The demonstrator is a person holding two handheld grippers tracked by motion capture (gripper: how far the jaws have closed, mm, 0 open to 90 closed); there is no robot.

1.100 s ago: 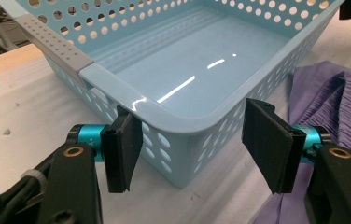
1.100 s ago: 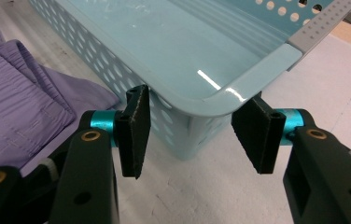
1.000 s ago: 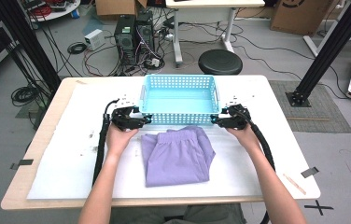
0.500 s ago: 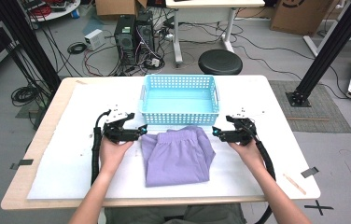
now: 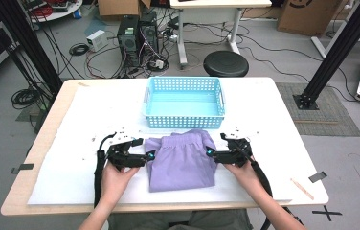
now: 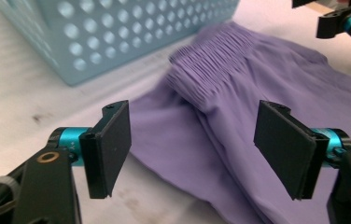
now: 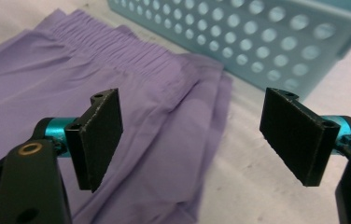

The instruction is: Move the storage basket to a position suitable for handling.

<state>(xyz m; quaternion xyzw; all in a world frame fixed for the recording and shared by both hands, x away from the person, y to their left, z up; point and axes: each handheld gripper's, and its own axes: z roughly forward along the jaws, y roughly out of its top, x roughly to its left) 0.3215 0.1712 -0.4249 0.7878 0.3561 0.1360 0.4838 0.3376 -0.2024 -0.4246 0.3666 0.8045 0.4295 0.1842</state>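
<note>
A folded purple garment [image 5: 183,160] with an elastic waistband lies on the white table cover, just in front of a light blue perforated basket [image 5: 184,103]. My left gripper [image 5: 147,155] is level at the garment's left edge, pointing right. Its jaws are open after just closing a little. In the left gripper view the open left gripper [image 6: 192,140] frames the garment [image 6: 220,84] without touching it. My right gripper [image 5: 209,152] faces it at the garment's right edge, open, its jaws having just widened. In the right gripper view the right gripper [image 7: 192,135] hangs over the garment's [image 7: 47,60] edge.
The basket [image 6: 117,32] [image 7: 257,37] is empty and stands close behind the garment. The other gripper [image 6: 346,21] shows at the top right of the left gripper view. A wooden stick [image 5: 301,189] lies near the table's right front corner. Small dark marks dot the cover.
Both hands have drawn back from the basket's front corners toward the person and now flank the purple garment. Both pairs of jaws stand wider. The basket and the garment have not moved.
</note>
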